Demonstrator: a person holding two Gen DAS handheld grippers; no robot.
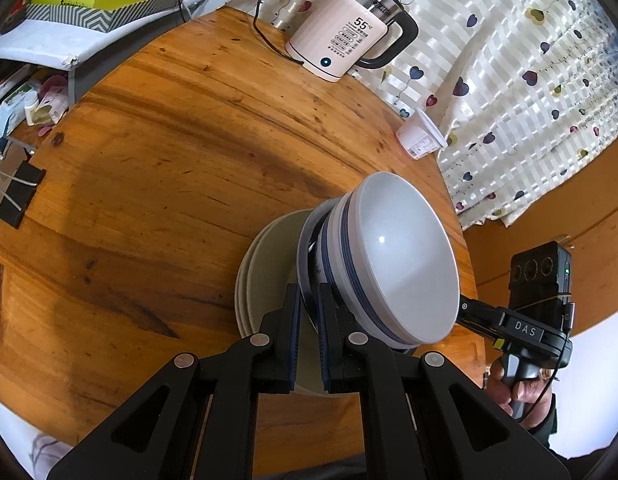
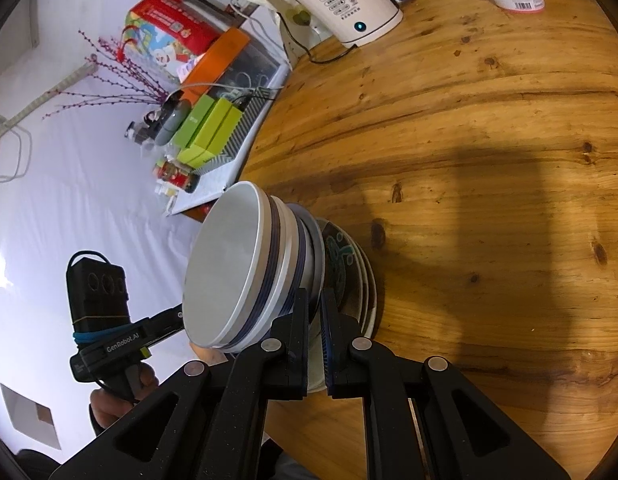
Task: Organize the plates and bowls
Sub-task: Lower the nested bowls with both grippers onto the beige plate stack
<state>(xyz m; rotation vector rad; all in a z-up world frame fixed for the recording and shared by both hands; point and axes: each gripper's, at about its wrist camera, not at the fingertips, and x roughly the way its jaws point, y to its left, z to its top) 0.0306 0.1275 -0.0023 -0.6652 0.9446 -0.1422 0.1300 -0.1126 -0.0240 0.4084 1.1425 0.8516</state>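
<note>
Left gripper (image 1: 308,334) and right gripper (image 2: 315,338) each clenched on opposite rims of plate stack (image 2: 355,280), bowls (image 1: 393,264) nested on top. Two-sided grip likely steadies heavy pile near round wooden table's (image 1: 157,152) edge; kettle (image 1: 345,36) at far edge.

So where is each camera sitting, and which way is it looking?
Left wrist: sits on the left gripper, looking down along its shut fingers at the stack of bowls and plates; across the stack it sees the right gripper and the hand holding it.
Right wrist: sits on the right gripper, looking at the same stack from the opposite side; it sees the left gripper and its hand.
Both show the stack, the wooden table and the kettle.
</note>
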